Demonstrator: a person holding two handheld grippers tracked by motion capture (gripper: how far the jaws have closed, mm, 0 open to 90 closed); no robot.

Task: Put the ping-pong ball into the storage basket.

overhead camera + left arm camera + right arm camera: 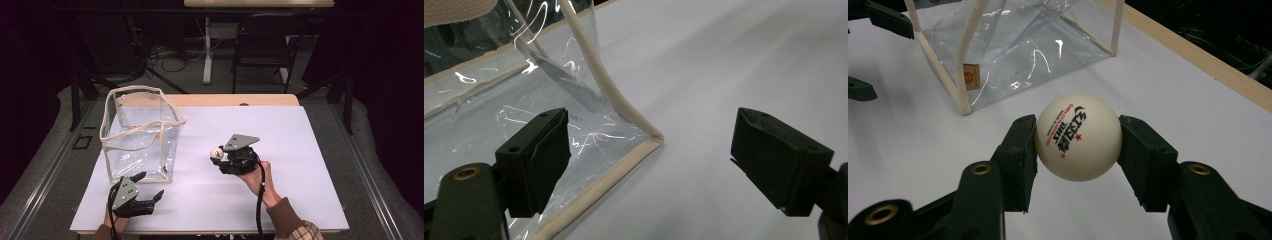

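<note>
One ball (1078,137), one clear bag (141,132), two grippers.

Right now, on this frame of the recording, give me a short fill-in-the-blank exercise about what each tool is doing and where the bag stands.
1. The right tool grips a white ____ between its jaws.
2. The left tool has its jaws ____ and holds nothing.
3. The clear bag with cream trim stands upright, and nothing shows ____ it.
4. In the high view, the bag stands to the ____ of the right tool.

Missing words: ball; open; inside; left
</note>
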